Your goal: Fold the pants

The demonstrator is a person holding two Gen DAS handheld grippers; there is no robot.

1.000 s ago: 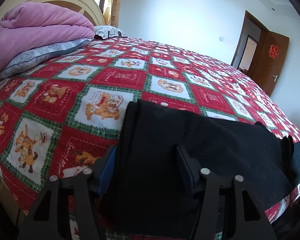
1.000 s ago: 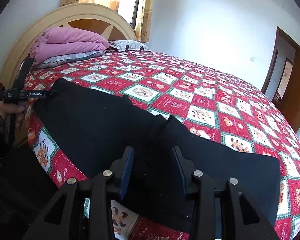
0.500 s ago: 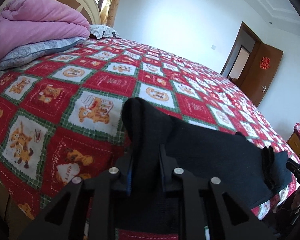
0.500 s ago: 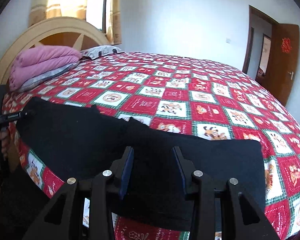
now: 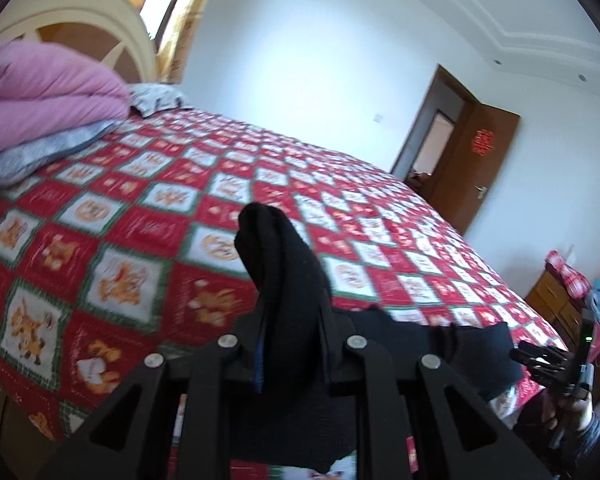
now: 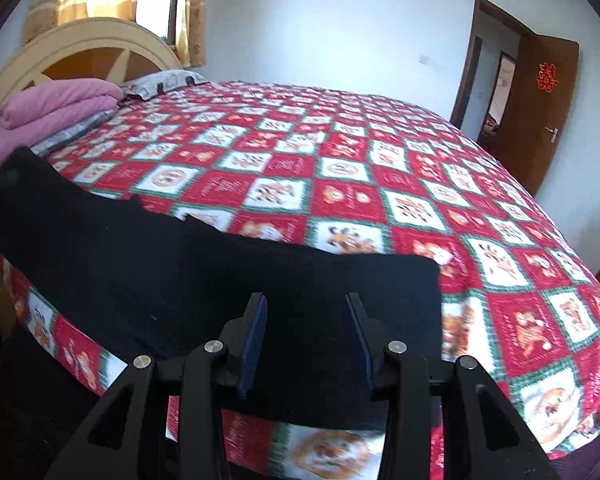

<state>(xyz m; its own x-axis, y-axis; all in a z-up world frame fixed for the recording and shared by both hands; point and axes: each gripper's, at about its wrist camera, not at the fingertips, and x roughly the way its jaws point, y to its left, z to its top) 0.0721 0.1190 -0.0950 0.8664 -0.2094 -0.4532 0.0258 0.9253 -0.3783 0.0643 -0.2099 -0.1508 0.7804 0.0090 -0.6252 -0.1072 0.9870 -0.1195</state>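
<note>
Black pants [image 6: 148, 256] lie along the near edge of a bed with a red patterned quilt [image 6: 340, 184]. My left gripper [image 5: 290, 344] is shut on one end of the pants [image 5: 284, 264] and holds a bunched fold of it up above the quilt. My right gripper [image 6: 306, 320] is open, its fingers on either side of the other end of the pants, which lies flat on the bed. The right gripper also shows at the far right of the left wrist view [image 5: 548, 360].
A folded pink blanket [image 5: 40, 92] on a grey pillow lies by the curved headboard [image 6: 80, 48] at the left. A brown door [image 6: 544, 92] stands open at the far right. A wooden cabinet [image 5: 560, 304] stands beside the bed's right end.
My left gripper has shut on the pants' end and lifted it into a raised bunch. My right gripper has stayed open and shifted along the pants' other end.
</note>
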